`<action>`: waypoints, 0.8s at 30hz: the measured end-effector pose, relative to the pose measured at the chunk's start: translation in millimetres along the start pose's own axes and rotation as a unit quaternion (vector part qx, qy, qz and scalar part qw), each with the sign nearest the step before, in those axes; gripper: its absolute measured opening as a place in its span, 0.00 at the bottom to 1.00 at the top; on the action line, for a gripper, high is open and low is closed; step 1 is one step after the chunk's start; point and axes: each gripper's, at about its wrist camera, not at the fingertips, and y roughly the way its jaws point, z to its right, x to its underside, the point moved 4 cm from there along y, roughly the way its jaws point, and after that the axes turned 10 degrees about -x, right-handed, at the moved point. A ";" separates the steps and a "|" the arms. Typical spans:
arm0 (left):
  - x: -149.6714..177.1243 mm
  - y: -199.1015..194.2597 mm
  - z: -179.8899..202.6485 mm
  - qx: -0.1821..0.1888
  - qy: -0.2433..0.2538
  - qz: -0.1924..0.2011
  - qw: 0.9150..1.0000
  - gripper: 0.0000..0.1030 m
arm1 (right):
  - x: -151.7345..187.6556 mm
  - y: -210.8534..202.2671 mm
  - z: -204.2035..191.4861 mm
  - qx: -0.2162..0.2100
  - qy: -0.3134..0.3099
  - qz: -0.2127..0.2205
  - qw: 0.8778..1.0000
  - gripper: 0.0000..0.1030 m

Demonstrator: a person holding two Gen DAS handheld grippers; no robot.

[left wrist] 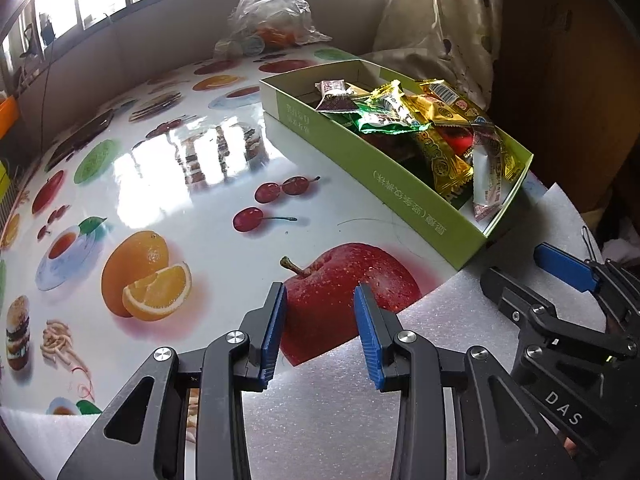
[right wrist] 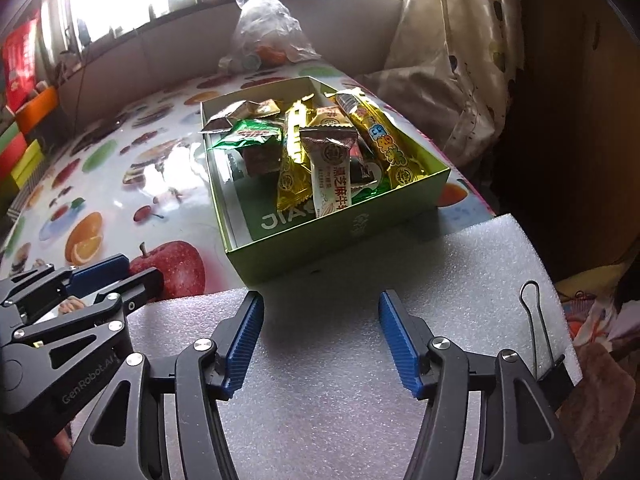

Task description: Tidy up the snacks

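Note:
A green cardboard box (right wrist: 344, 236) stands on the fruit-print table (left wrist: 200, 160), holding several wrapped snacks: gold packets (right wrist: 294, 178), a green one (right wrist: 250, 136), a white and brown bar (right wrist: 330, 168). The same box (left wrist: 360, 152) lies to the upper right in the left wrist view. My left gripper (left wrist: 320, 334) hovers open over the printed apple with nothing between its blue pads. My right gripper (right wrist: 321, 342) stands wide open and empty above the white foam sheet (right wrist: 400, 264), just short of the box's near wall. Each gripper shows at the edge of the other's view.
A clear plastic bag (left wrist: 272, 20) with oranges sits at the table's far end below the windows. A curtain (right wrist: 452, 52) hangs at the right. A black binder clip (right wrist: 538, 328) grips the foam sheet's right edge. Coloured boxes (right wrist: 28, 136) stand at the far left.

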 end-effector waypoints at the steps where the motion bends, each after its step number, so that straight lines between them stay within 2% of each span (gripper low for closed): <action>1: 0.1 0.0 -1.1 0.003 -0.003 -0.001 1.000 0.35 | -0.3 0.4 0.0 0.000 0.000 0.000 1.000 0.59; 8: 1.0 -1.1 1.6 -0.008 0.003 -0.001 1.000 0.35 | -0.3 1.1 1.2 0.003 0.000 0.001 1.000 0.59; 24: 1.3 -1.2 2.3 -0.005 -0.001 0.000 1.000 0.35 | -0.5 1.4 1.8 0.002 0.002 0.001 1.000 0.59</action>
